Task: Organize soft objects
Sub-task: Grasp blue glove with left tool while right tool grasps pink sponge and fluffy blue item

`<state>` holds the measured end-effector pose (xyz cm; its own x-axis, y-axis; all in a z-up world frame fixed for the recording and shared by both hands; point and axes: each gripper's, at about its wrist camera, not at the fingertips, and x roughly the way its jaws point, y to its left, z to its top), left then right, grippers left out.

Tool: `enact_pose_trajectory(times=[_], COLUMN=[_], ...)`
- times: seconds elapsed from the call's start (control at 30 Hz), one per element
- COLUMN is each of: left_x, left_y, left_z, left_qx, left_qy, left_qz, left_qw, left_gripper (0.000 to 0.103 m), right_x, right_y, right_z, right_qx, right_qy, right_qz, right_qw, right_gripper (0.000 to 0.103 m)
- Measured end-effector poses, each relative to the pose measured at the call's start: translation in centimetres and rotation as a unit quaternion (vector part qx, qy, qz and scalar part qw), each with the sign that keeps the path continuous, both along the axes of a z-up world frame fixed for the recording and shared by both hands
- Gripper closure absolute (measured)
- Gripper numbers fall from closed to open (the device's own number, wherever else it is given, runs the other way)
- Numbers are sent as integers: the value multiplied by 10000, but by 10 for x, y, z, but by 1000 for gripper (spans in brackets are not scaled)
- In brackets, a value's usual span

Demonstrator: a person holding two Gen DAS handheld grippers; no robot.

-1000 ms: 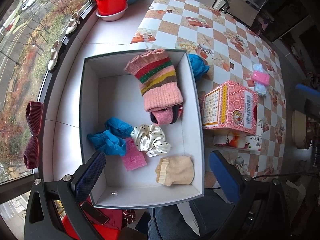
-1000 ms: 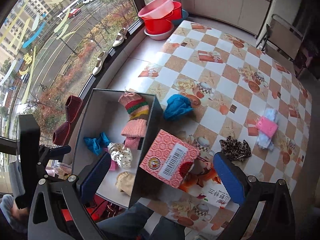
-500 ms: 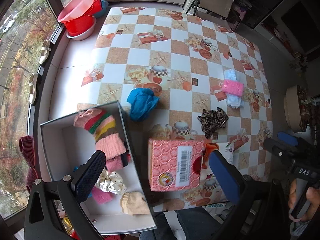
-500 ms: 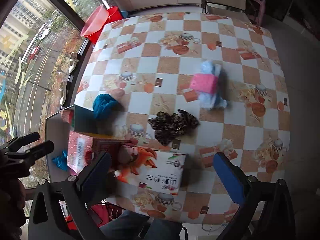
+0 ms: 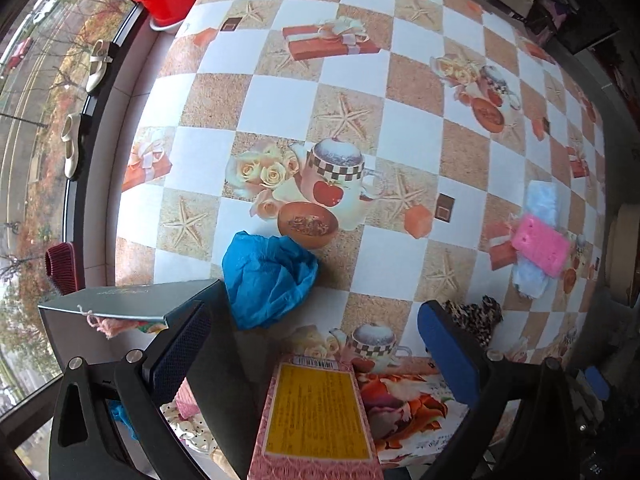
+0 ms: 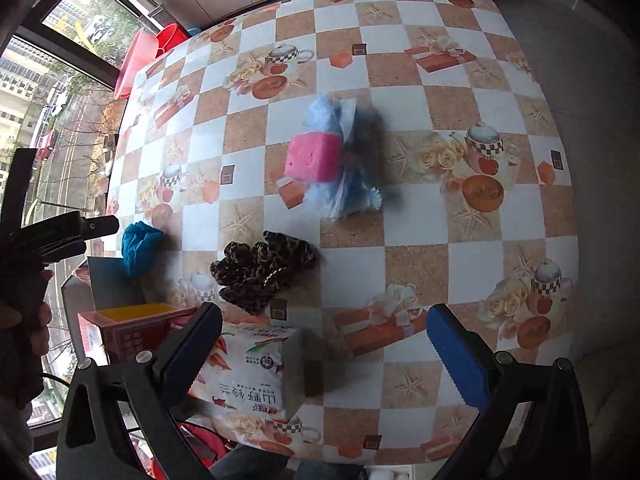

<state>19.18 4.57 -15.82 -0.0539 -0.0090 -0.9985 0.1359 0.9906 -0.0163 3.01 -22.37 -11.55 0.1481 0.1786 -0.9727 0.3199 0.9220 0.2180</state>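
A: Both cameras have swung off the box onto the table. On my left view, left gripper (image 5: pixel 312 354) wide and empty, blue cloth (image 5: pixel 269 277) just beside the box (image 5: pixel 132 300).

B: What's inside?

A: Knitwear, a dotted scrunchie (image 5: pixel 192 430). On my right view, right gripper (image 6: pixel 324 354) wide; I'd reach for the leopard scrunchie (image 6: pixel 260 270) next.

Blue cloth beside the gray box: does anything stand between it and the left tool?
Nothing visible does. The blue cloth lies on bare table just ahead of the open left tool, touching the gray box corner.
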Motion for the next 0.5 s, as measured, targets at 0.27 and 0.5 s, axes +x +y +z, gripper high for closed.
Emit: enact_pose_trajectory(times=[0.27, 0.5], left_x=[22, 29], left_y=[5, 6], left_z=[-54, -83], left_qx=[330, 411], left_qy=[579, 946], left_qz=[268, 324], left_qw=[9974, 9941], left_gripper=[0, 0], right_x=[46, 92], right_y=[3, 47], right_z=[-14, -35], right_qx=[-390, -1686], right_qy=[-210, -434], right_qz=[550, 2070], right_qw=[9975, 9627], right_gripper=[0, 0])
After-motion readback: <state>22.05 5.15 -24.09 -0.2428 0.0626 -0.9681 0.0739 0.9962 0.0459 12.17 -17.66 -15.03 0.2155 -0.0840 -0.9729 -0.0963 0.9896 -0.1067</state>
